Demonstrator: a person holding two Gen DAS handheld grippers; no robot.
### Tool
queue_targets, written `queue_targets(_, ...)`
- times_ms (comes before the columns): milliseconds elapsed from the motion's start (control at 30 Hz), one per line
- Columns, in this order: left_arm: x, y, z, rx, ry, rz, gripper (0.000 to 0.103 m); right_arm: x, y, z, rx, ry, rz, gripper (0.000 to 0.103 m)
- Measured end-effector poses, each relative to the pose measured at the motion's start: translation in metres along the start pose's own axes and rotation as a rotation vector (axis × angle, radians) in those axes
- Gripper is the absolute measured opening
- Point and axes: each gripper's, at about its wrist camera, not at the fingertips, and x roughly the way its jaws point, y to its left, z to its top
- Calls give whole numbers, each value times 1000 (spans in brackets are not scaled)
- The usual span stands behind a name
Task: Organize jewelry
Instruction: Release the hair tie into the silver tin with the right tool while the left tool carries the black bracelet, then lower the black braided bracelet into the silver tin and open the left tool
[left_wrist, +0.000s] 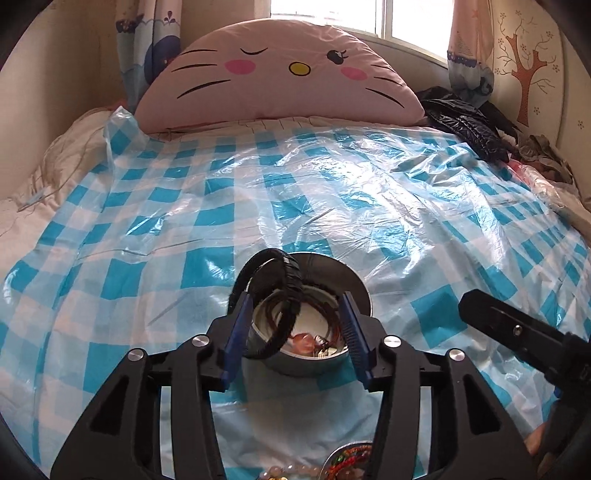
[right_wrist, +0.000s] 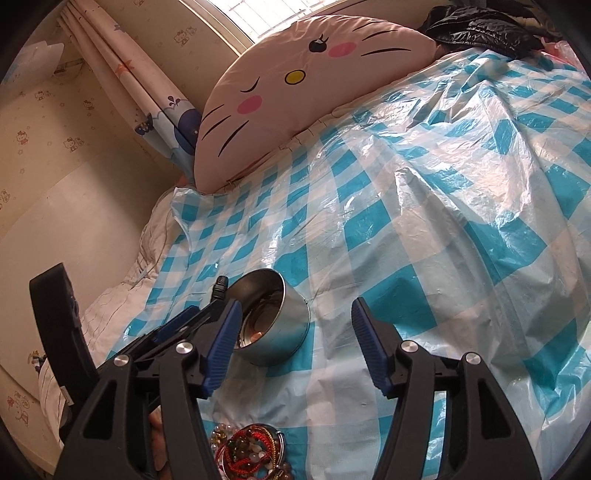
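A steel bowl (left_wrist: 354, 284) sits on the checked plastic sheet (left_wrist: 221, 192) and holds cords and small jewelry. My left gripper (left_wrist: 293, 325) is open over the bowl. A black headband (left_wrist: 291, 291) leans against its left finger and dips into the bowl; whether it is still gripped is unclear. In the right wrist view the bowl (right_wrist: 291, 332) lies just left of my right gripper (right_wrist: 293, 332), which is open and empty. The left gripper (right_wrist: 177, 325) shows there at the bowl's left rim. A pile of bead bracelets (right_wrist: 251, 450) lies near the front edge, also in the left wrist view (left_wrist: 347, 461).
A pink cat-face pillow (left_wrist: 280, 70) lies at the head of the bed. Black clothing (left_wrist: 465, 122) is heaped at the far right. A wall (right_wrist: 55, 203) runs along the bed's left side. The right gripper's body (left_wrist: 517, 332) enters from the right.
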Motion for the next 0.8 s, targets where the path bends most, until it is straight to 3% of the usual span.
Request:
queue_targets(267,-17,42,-41,-110,76,37,51,-13,2,-19,-17,38,-16,67)
queue_targets(433,-24,44,-56,-128,97,50,52,-12,8,-29,-48,81,-15,67)
queue_targets(567,-37,40,-68,-110,87,58,59,-15,19,-40,-108,105,-26,67)
queue_targets(800,-18,71,-45,-192,103,93,66,-22,17,-46,-97,102,-18,72)
